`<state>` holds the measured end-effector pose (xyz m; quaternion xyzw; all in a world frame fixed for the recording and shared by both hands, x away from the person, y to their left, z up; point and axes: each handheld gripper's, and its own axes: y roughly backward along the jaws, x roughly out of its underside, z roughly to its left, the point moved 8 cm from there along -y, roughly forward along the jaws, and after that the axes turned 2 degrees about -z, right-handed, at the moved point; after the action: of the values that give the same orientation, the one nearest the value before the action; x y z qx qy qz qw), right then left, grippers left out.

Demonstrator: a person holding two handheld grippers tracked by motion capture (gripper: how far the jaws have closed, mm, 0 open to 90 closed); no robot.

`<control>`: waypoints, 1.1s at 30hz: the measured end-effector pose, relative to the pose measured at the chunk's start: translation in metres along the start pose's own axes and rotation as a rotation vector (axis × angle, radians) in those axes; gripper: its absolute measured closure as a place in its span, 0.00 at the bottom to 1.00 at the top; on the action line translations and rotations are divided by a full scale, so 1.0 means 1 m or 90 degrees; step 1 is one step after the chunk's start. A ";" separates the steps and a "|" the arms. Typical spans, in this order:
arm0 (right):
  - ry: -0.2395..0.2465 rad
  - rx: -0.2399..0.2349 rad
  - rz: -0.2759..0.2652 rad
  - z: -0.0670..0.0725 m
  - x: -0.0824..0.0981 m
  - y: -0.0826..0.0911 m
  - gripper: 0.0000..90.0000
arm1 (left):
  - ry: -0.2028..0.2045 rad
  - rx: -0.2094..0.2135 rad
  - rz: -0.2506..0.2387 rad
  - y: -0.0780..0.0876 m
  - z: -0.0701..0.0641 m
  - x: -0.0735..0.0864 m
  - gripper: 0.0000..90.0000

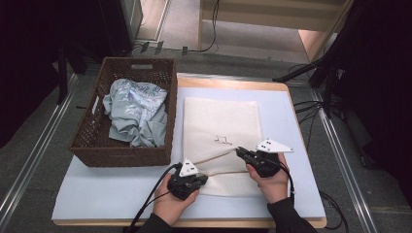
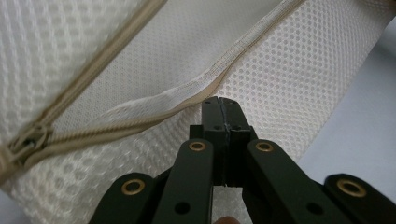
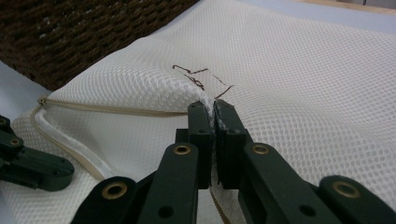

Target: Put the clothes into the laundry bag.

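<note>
A cream mesh laundry bag [image 1: 221,131] lies flat on the middle of the bench [image 1: 301,194], its zipped end toward the near edge. The left gripper [image 2: 219,105] is clenched on the lower mesh layer just beneath the zipper [image 2: 140,116], at the bag's near left corner. The right gripper [image 3: 211,109] is clenched on a fold of the upper layer and lifts it into a ridge. Pinching the two layers apart like this looks meant to spread the mouth of the bag, probably so clothes can go in. The mesh is a fine honeycomb weave, soft and limp, with a small dark squiggle [image 3: 198,77] marked on top. A brown wicker basket [image 1: 121,150] sits at the far left corner, just beside the bag, holding a crumpled pale blue garment [image 1: 133,109].
</note>
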<state>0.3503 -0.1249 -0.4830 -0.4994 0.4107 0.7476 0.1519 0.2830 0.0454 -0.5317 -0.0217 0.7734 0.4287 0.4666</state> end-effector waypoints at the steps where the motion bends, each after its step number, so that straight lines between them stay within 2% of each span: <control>1: 0.000 0.000 0.000 0.000 0.000 0.000 0.97 | 0.000 0.000 0.000 0.000 0.000 0.000 1.00; 3: 0.001 0.001 -0.008 -0.001 -0.002 0.002 0.97 | 0.000 -0.001 -0.001 0.000 0.000 0.000 1.00; 7: 0.006 0.003 0.002 0.000 0.002 -0.002 0.97 | 0.000 -0.007 -0.004 0.001 0.000 0.000 1.00; 11: 0.007 0.004 0.004 0.000 0.003 -0.003 0.97 | 0.013 0.007 -0.013 0.006 0.001 -0.002 0.98; 13: 0.007 0.003 0.005 0.000 0.003 -0.003 0.97 | 0.010 0.012 -0.035 0.015 0.001 -0.006 0.97; 14: 0.007 0.003 0.005 0.000 0.003 -0.003 0.97 | 0.010 0.012 -0.035 0.015 0.001 -0.006 0.96; 15: 0.008 0.004 0.007 0.000 0.004 -0.004 0.97 | 0.012 0.012 -0.051 0.022 0.001 -0.010 0.95; 20: 0.008 0.003 0.008 0.000 0.005 -0.005 0.97 | 0.008 0.009 -0.078 0.036 0.000 -0.020 0.89; 26: 0.005 0.001 0.009 -0.001 0.006 -0.005 0.97 | 0.007 0.006 -0.098 0.048 0.000 -0.028 0.81; 33: 0.000 -0.001 0.008 -0.001 0.007 -0.006 0.97 | 0.007 -0.004 -0.119 0.062 0.002 -0.040 0.79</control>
<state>0.3517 -0.1236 -0.4917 -0.4973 0.4128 0.7488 0.1467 0.2802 0.0711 -0.4627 -0.0977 0.7691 0.3852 0.5006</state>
